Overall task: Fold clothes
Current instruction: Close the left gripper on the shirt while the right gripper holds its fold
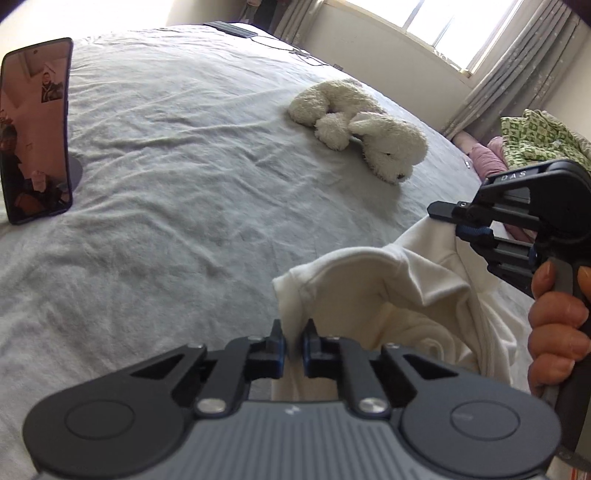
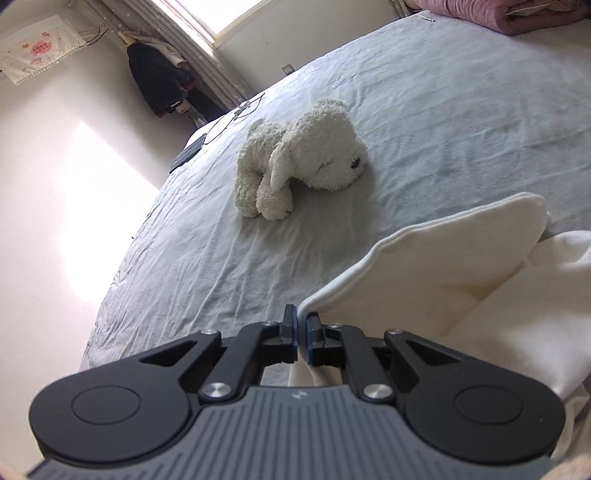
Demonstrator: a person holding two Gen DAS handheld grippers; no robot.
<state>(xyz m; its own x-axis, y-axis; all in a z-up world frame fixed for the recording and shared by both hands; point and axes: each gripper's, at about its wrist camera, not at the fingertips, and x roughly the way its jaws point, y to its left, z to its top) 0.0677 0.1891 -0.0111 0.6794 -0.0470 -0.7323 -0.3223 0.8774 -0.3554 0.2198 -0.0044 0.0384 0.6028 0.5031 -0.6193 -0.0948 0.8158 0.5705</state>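
Left claw [image 1: 292, 345]: narrow, its 2 fingers pinched on an edge of the white garment [image 1: 399, 295], which rises between the blue pads at 6 o'clock in the left wrist view.
Right claw [image 2: 301, 338]: narrow, clamped on a hemmed edge of the white garment [image 2: 461, 273]; the cloth runs from the pads toward 3 o'clock in the right wrist view.
Right claw seen from the left [image 1: 458, 225]: at 3 o'clock, black, gripping the cloth's far edge, with a hand [image 1: 557, 321] wrapped around its handle.
White garment: held up off the bed [image 1: 184, 155] between both claws, sagging in a loose fold in the middle; its lower part trails down toward 5 o'clock. Which part of the garment each claw holds, I cannot tell.
Bed: covered by a wrinkled pale grey sheet, filling most of both views.
Toy dog [image 1: 362, 129]: white plush, lying on its side on the sheet at 1 o'clock in the left view, well apart from the garment; near 12 o'clock in the right view [image 2: 303, 158].
Phone [image 1: 37, 129]: standing upright at 9 o'clock in the left view, screen reflecting the room.
Green patterned cloth [image 1: 535, 136]: at 2 o'clock, beside a pink blanket [image 1: 480, 155].
Window [image 1: 443, 26]: at 1 o'clock, with curtains.
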